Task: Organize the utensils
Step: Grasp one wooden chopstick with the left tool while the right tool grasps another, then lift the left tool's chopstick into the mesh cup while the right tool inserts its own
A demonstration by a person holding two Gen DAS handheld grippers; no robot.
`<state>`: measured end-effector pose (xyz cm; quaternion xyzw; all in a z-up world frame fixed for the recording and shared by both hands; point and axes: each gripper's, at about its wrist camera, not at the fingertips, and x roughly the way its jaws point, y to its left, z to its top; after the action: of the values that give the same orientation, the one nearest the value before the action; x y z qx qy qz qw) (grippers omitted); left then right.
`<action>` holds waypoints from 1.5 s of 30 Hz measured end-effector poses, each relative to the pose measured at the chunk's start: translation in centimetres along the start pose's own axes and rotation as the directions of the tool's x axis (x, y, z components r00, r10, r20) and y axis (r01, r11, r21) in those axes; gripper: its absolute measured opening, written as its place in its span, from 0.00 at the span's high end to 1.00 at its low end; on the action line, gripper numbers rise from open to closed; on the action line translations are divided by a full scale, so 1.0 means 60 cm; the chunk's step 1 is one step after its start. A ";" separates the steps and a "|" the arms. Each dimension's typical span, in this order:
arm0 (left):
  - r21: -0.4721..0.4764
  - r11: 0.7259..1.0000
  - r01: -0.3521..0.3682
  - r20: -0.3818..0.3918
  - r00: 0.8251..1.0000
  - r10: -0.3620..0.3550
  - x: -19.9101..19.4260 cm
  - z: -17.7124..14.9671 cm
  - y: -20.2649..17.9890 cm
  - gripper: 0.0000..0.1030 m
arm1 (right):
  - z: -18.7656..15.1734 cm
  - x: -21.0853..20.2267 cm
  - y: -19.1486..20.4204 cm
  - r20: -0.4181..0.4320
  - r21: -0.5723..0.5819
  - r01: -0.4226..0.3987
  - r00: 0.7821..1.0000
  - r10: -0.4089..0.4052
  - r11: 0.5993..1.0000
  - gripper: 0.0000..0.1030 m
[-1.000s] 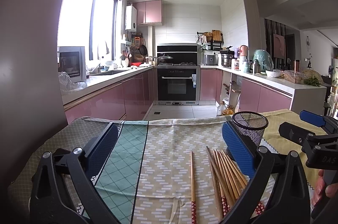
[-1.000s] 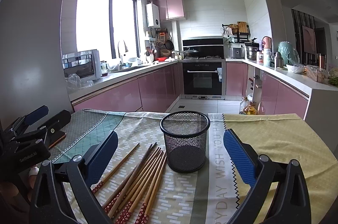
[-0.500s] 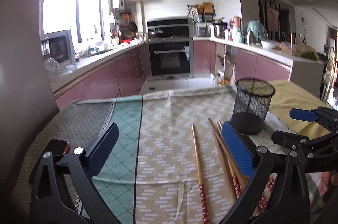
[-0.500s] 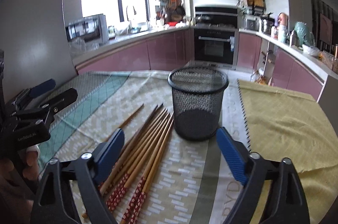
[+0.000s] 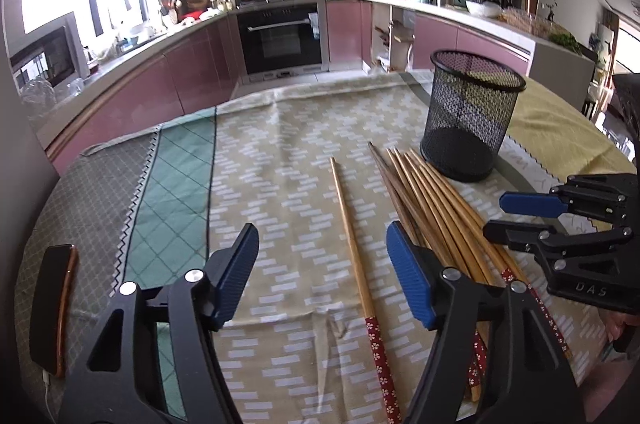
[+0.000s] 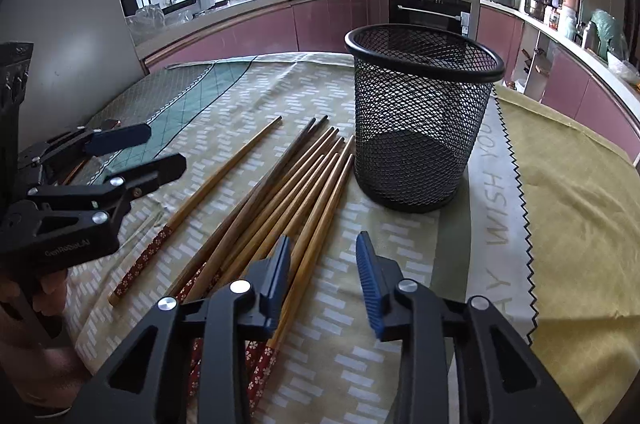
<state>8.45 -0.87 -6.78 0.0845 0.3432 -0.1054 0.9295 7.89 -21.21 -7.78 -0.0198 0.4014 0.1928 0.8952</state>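
Note:
Several wooden chopsticks with red flowered ends lie in a bundle [image 5: 436,199] on the patterned tablecloth; the bundle also shows in the right wrist view [image 6: 280,199]. One single chopstick [image 5: 352,240] lies apart to their left, also in the right wrist view [image 6: 212,191]. An empty black mesh cup [image 5: 468,119] [image 6: 416,119] stands upright just beyond the bundle. My left gripper [image 5: 322,272] is open and empty, low over the single chopstick. My right gripper [image 6: 324,272] is open and empty, low over the bundle's right edge.
A phone [image 5: 52,308] lies at the table's left edge. A yellow cloth [image 6: 572,191] covers the table's right side. Pink kitchen cabinets and an oven [image 5: 280,35] stand beyond the table's far edge.
Both grippers have tilted down and moved forward and lower toward the chopsticks. Both jaws have narrowed, the right more than the left. Chopsticks and cup have not moved.

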 end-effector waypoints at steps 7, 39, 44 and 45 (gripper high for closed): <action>0.022 0.999 0.044 -0.082 0.996 -0.042 0.039 0.003 -0.013 0.49 | 0.008 0.014 -0.006 -0.043 -0.007 0.012 0.999 -0.012 1.000 0.74; -0.091 0.958 0.272 -0.016 0.962 -0.274 -0.016 0.069 0.004 0.93 | 0.042 -0.070 -0.043 0.110 0.038 -0.205 0.974 0.200 0.978 0.94; -0.081 0.938 0.338 0.055 0.941 -0.335 -0.066 0.099 0.006 0.93 | 0.062 -0.110 -0.050 0.187 0.031 -0.236 0.956 0.226 0.971 0.94; -0.078 0.934 0.349 0.069 0.936 -0.344 -0.076 0.105 0.007 0.93 | 0.066 -0.117 -0.050 0.201 0.029 -0.242 0.952 0.231 0.970 0.94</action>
<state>9.07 -1.27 0.96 -0.0215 0.3318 -0.2545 0.9081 7.56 -25.54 -0.35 0.0714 0.3155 0.2887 0.9011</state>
